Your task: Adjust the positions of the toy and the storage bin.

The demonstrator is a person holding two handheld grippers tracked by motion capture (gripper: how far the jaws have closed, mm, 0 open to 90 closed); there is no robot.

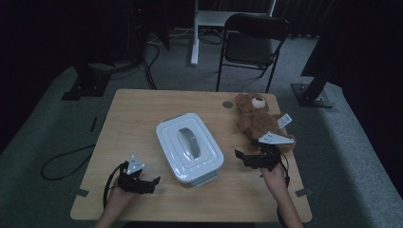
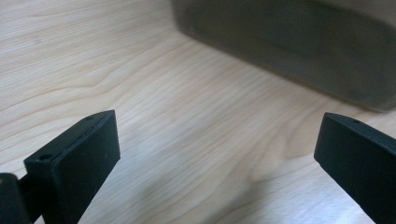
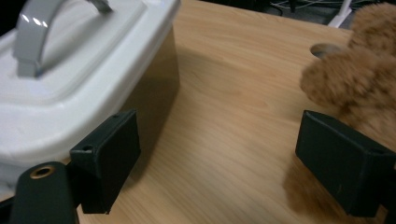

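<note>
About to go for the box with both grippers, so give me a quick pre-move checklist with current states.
1. Left gripper open, nothing between its jaws: ok.
2. Right gripper open and holding nothing: ok.
3. Lid seated flat on the white box, handle lying down: ok.
4. Bare table between the left gripper and the box: ok.
5. Teddy bear clear of the right gripper: not ok, its fur sits right by one jaw.
6. Lid latched or loose: cannot tell.
</note>
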